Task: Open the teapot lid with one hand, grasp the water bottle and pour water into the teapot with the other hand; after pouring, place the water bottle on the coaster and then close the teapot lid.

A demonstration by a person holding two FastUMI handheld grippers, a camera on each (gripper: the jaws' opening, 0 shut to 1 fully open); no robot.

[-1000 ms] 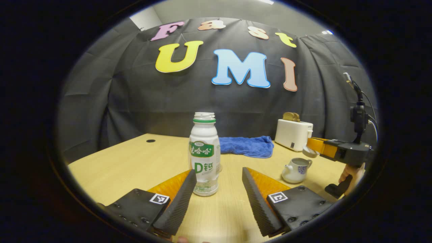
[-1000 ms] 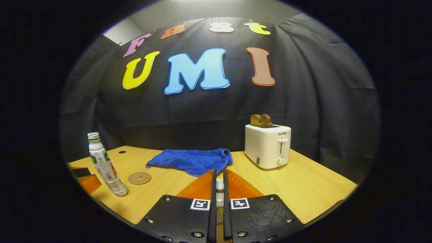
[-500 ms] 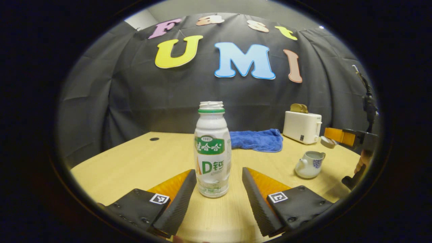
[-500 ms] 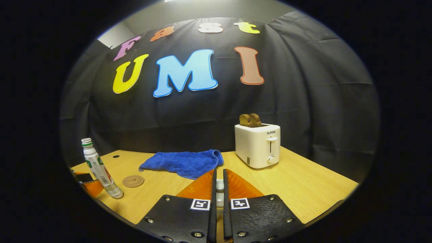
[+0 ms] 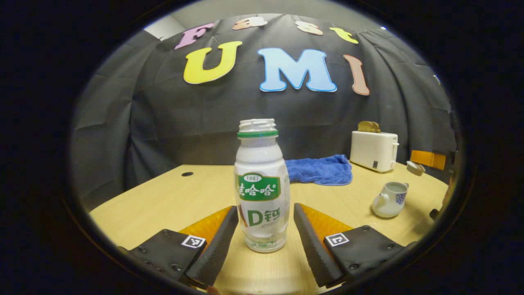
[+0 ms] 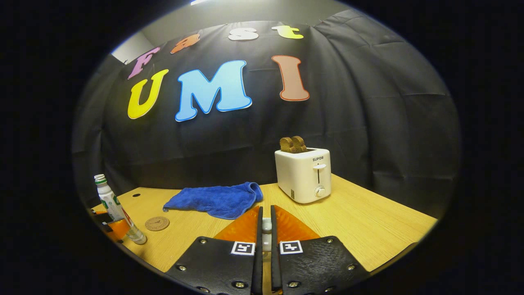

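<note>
With the left tool (image 5: 266, 223) spread wide around the uncapped water bottle (image 5: 262, 192) standing on the worktop (image 5: 163, 200), and the right tool (image 6: 265, 223) pinching the lid (image 6: 266, 225) aloft, a lopsided squeeze could topple the bottle before reaching the open teapot (image 5: 389, 199).

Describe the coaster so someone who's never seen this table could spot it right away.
On the wooden table, find the blue towel in front of the black wall. The coaster lies flat just left of it, near the water bottle: a small brown disc, the only flat round thing there.
</note>
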